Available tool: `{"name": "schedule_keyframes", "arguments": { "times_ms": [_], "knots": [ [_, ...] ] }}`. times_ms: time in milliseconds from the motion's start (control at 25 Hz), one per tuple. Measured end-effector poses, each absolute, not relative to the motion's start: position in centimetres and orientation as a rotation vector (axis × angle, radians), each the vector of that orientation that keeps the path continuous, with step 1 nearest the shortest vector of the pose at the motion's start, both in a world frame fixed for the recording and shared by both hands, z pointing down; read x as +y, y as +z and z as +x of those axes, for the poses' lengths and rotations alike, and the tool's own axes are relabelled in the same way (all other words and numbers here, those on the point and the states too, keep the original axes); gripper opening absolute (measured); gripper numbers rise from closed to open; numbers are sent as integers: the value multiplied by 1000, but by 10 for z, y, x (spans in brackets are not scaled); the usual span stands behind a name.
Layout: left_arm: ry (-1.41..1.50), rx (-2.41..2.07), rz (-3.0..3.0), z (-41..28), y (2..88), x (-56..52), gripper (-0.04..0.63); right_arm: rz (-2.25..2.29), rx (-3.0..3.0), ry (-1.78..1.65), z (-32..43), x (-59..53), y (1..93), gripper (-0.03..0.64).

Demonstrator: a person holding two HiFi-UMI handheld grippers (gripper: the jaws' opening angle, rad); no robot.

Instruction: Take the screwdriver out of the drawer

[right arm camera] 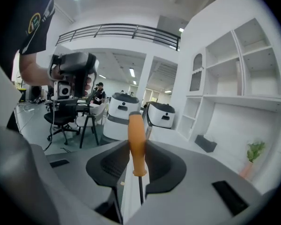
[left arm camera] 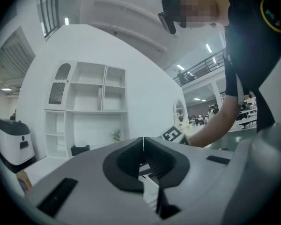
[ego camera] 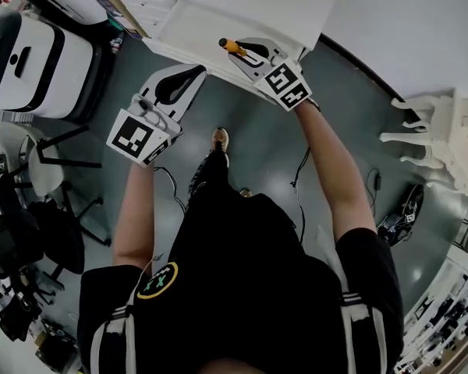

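A screwdriver with an orange handle (ego camera: 231, 46) is clamped between the jaws of my right gripper (ego camera: 242, 51), handle end sticking out past the fingertips. It hangs in the air at the front edge of the white drawer unit (ego camera: 218, 6). In the right gripper view the orange handle (right arm camera: 136, 135) stands upright between the black pads, with the dark shaft running back into my right gripper (right arm camera: 134, 144). My left gripper (ego camera: 195, 72) floats to the left of it, apart from the furniture. Seen in its own view, my left gripper (left arm camera: 143, 142) has its jaws together with nothing in them.
White machines (ego camera: 31, 61) and black chairs (ego camera: 47, 232) stand at the left. Ornate white furniture (ego camera: 437, 131) is at the right. Cables (ego camera: 300, 170) lie on the grey floor. A white shelf unit (left arm camera: 89, 102) stands ahead of the left gripper.
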State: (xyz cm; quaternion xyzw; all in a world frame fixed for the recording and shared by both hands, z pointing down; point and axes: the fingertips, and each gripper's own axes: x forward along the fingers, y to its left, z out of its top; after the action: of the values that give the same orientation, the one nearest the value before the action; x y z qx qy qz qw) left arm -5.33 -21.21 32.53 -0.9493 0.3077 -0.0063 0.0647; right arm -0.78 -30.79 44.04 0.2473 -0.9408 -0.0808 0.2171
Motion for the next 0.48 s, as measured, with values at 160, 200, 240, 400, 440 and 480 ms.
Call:
{"name": "schedule_keyframes", "arguments": {
  "times_ms": [160,200,240,400,440,480],
  "knots": [
    [-20,929,-2849,-37,317,-171,21,711,-2677,-256,8,-257,404,118],
    [-18,928,-2848,-32,316,-160,21,715,-2693,-264,13,-243,396,118],
    [-15,928,-2848,-27,314,-149,21,718,-2707,-274,18,-228,389,118],
    [-10,927,-2854,-8,310,-102,21,732,-2756,-305,37,-171,362,118],
    [-7,927,-2857,-3,308,-91,21,736,-2767,-310,42,-157,356,118],
    [-2,928,-2860,1,306,-80,21,740,-2778,-314,47,-143,350,118]
  ]
}}
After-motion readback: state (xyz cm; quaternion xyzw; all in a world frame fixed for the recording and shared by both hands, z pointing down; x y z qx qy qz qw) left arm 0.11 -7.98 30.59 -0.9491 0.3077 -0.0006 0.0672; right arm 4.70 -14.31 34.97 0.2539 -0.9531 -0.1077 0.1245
